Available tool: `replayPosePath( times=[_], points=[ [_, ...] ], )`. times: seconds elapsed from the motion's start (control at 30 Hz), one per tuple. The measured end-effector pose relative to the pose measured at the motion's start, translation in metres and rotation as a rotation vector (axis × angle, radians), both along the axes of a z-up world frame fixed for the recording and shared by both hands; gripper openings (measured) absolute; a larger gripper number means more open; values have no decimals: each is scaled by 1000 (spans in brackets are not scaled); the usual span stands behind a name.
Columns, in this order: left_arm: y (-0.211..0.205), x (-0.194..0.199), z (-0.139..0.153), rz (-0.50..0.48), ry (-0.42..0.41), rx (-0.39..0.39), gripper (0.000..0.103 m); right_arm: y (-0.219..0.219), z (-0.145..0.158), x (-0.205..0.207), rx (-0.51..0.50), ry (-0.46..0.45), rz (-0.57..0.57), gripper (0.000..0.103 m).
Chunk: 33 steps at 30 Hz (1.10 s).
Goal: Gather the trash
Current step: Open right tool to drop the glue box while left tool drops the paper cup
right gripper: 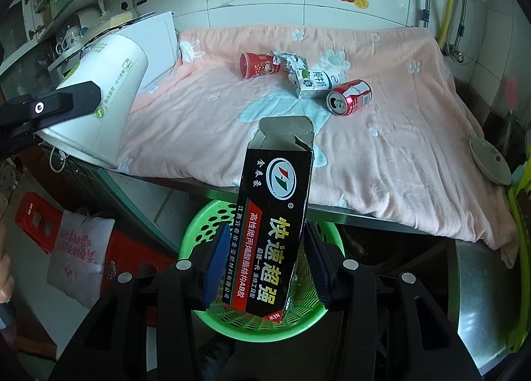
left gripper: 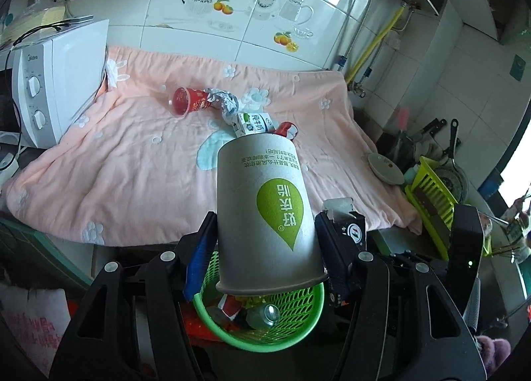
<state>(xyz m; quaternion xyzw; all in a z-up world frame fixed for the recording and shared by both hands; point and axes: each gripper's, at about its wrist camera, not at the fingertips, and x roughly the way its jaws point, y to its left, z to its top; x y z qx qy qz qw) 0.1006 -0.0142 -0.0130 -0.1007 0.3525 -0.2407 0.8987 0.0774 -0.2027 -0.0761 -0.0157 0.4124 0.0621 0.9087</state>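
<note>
Left gripper [left gripper: 265, 248]: clamped on a white paper cup [left gripper: 265, 211], rim down, above the green basket [left gripper: 265, 331].
Right gripper [right gripper: 265, 268]: closed on a black glue box [right gripper: 275, 215], open flap up, over the same basket [right gripper: 205, 221].
Basket: on the floor in front of the counter; holds a bottle [left gripper: 265, 314] and what may be red wrappers, partly hidden.
Counter: pink cloth [right gripper: 381, 148] with a red cup [right gripper: 257, 65] on its side, crumpled foil [right gripper: 288, 60], milk carton [right gripper: 315, 82] and red can [right gripper: 348, 97] lying close together.
Edge: white dish [right gripper: 491, 162] at the cloth's right; microwave [left gripper: 56, 82] at left.
</note>
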Motion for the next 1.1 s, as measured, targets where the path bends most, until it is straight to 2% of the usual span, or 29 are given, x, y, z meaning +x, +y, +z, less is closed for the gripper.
replayPosePath(
  times=[0.23, 0.3, 0.43, 0.67, 0.87, 1.1],
  points=[
    [1, -18, -1, -1, -24, 23, 59, 2, -4, 7, 1, -8, -17, 47],
    [2, -20, -3, -4, -22, 23, 59, 2, -5, 6, -3, -14, -33, 61],
    [1, -23, -6, -11, -24, 27, 59, 0, -3, 3, 3, -23, -50, 63],
    [-8, -26, -12, -46, -17, 29, 59, -9, 9, -14, -2, -54, -94, 75],
    [-20, -26, -20, -79, 7, 23, 60, -22, 15, -30, -14, -73, -139, 82],
    [-37, -25, -25, -109, 25, 28, 62, -38, 18, -42, 3, -88, -177, 85]
  ],
)
